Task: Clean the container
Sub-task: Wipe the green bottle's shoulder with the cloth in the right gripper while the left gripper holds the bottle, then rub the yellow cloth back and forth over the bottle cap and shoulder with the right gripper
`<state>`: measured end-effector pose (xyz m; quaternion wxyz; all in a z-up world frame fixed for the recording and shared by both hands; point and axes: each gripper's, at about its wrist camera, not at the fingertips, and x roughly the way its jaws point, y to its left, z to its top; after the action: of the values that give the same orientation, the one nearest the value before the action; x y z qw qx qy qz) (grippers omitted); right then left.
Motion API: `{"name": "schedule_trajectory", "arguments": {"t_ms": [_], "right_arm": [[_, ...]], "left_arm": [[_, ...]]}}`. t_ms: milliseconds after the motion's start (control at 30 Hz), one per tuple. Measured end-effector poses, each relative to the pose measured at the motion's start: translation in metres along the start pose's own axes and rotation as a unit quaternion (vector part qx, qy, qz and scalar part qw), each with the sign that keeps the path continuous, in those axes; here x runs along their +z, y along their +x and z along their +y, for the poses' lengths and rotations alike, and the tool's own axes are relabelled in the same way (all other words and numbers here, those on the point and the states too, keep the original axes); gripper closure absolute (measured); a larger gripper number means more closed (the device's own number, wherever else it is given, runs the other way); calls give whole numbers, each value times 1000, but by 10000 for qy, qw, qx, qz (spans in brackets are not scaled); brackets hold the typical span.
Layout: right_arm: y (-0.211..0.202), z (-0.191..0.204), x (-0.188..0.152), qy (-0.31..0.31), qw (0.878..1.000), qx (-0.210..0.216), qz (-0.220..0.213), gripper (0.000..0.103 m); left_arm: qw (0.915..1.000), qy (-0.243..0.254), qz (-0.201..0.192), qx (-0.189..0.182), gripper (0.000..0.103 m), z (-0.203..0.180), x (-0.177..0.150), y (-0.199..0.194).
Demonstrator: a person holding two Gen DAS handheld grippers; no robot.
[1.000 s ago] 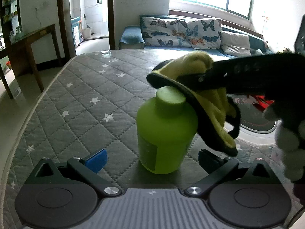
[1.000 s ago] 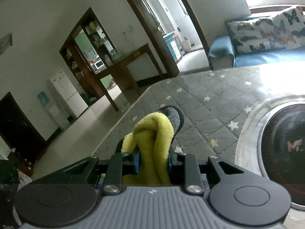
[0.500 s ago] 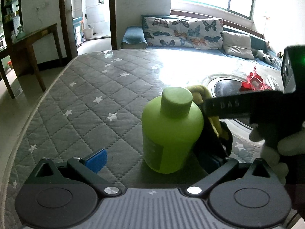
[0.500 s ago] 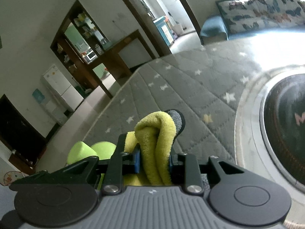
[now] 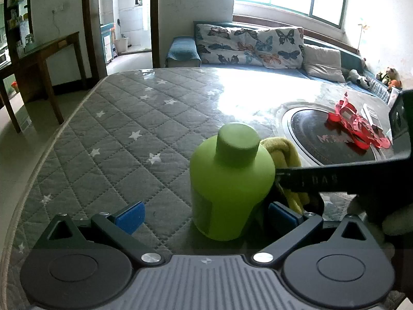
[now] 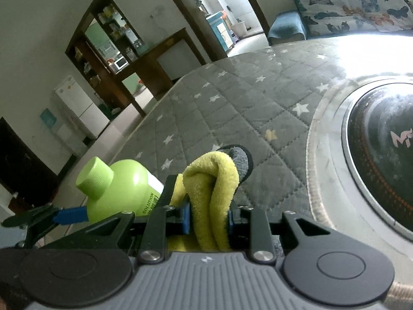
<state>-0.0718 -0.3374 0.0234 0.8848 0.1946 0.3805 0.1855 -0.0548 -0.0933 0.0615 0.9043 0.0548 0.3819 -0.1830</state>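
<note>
The yellow cloth [image 5: 282, 149] has been brought down from the cap to the right side of the green bottle [image 5: 229, 188], against which it is now pressed. It is pinched tightly by the right gripper [image 6: 209, 218]. The bottle stands upright on the grey star-quilted table cover [image 5: 124, 139] — framed by the left gripper [image 5: 205, 215], whose jaws are spread wide, neither pad seen touching it.

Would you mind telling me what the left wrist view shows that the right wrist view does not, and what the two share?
Only the left wrist view shows the red ribbon on the round black plate, and the open left gripper around the green bottle. Only the right wrist view shows the right gripper shut on the yellow cloth, and the white fridge. Both show bottle, cloth, plate and quilted table cover.
</note>
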Motion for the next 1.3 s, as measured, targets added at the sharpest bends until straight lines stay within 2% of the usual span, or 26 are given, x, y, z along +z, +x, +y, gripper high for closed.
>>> {"name": "schedule_trajectory", "arguments": {"t_ms": [100,700,733,900,1300], "right_arm": [[-2,3,-6,-61,10000,-11,7,77],[-40,29,15,-262,9967,441,-627,77],[-29,37,33,-243,9969,441,-607,77],[-17,29,35,-91,9978,385,-535,77],[3,8,8,121,9997,143,-141,77]], "left_arm": [[10000,17,-19,6,0,0,-1,-2],[10000,-32,-15,8,0,3,-1,-2],[10000,-31,-12,8,0,3,-1,-2],[10000,-52,4,15,0,4,-1,-1],[10000,-48,17,60,0,5,-3,-1]]}}
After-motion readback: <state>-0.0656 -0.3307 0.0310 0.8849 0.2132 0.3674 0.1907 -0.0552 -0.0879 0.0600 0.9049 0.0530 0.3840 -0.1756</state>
